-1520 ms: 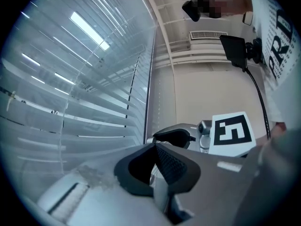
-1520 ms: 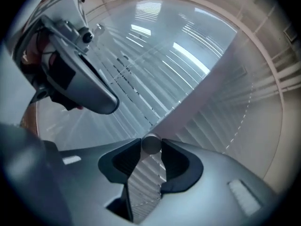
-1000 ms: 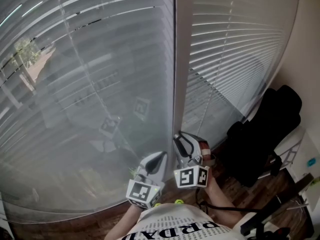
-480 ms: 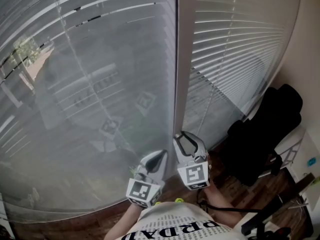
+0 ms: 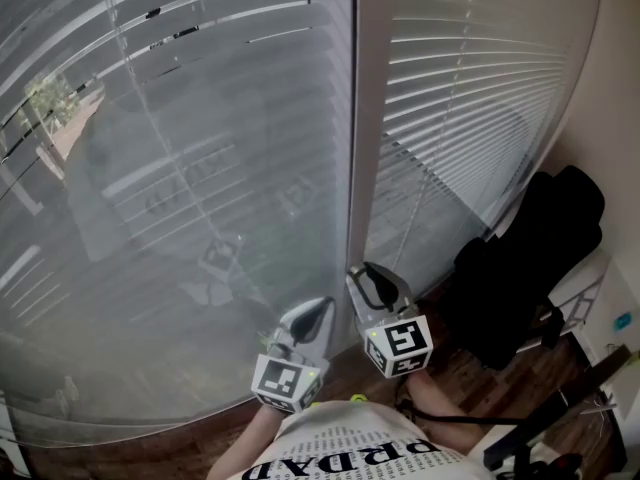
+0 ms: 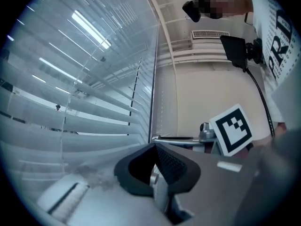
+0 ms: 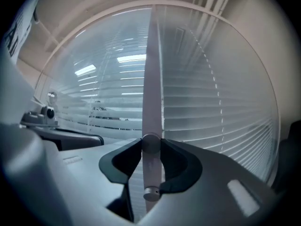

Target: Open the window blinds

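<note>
White slats make up both window blinds. In the head view the left blind point(image 5: 180, 168) is tilted enough that trees and a building show grey through it. The right blind point(image 5: 480, 88) looks more nearly closed. A pale window post point(image 5: 368, 118) stands between them. Both tools sit low, near the foot of that post: the left gripper point(image 5: 316, 310) is just to its left, and the right gripper point(image 5: 372, 283) is right at it. A black chair point(image 5: 540, 258) stands off to the right on the wood floor point(image 5: 470, 378).

In the left gripper view the two dark pads meet with nothing between them. This tool idles beside the lower slats of the left blind, and the right gripper's marker cube point(image 6: 230, 130) shows to its right.

In the right gripper view a pale rod, apparently the tilt wand point(image 7: 151, 102), runs straight up the picture and passes between the jaws. Both pads press on its sides, so this tool grips it. The wand hangs along the right edge of the left blind, in front of the post, with slats on both sides of it.

The step in hand looks like turning the wand to tilt the slats open. The next move calls for a firm pinch and a twist about the wand's own length without dragging it downward. The slats should be watched until they lie flat.
</note>
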Demonstrator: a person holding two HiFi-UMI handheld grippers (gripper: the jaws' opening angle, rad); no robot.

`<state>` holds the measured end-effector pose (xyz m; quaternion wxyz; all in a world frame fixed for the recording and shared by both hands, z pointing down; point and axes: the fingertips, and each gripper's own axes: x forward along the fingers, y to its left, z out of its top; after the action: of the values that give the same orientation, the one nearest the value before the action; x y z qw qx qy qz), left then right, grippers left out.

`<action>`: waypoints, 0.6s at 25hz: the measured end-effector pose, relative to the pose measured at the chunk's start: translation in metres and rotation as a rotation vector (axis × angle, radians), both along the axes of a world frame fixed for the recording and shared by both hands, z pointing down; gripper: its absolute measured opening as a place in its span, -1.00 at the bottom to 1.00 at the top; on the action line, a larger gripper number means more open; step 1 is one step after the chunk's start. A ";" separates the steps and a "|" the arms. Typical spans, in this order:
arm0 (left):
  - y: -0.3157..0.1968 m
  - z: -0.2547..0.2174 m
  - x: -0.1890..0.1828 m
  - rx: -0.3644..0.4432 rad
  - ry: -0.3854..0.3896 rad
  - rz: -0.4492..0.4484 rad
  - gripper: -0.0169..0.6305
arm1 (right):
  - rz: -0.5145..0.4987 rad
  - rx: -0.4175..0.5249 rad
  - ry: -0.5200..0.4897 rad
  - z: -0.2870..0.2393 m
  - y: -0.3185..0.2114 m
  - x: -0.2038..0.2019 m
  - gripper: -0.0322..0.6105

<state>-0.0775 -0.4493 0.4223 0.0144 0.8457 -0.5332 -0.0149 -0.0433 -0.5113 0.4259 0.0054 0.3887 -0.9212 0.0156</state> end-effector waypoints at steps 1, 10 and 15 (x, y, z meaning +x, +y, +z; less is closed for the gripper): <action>0.000 0.002 0.001 0.001 -0.002 0.003 -0.92 | -0.006 -0.040 -0.053 0.000 0.000 0.001 -0.48; 0.001 0.005 0.002 0.004 0.012 0.010 -0.92 | -0.005 -0.149 -0.204 0.001 -0.003 0.003 -0.48; 0.001 0.002 0.002 0.001 -0.003 0.012 -0.92 | -0.004 -0.129 -0.170 0.001 -0.004 0.003 -0.48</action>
<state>-0.0751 -0.4484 0.4248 0.0132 0.8489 -0.5282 -0.0140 -0.0400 -0.5149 0.4266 -0.0476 0.3830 -0.9162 0.1076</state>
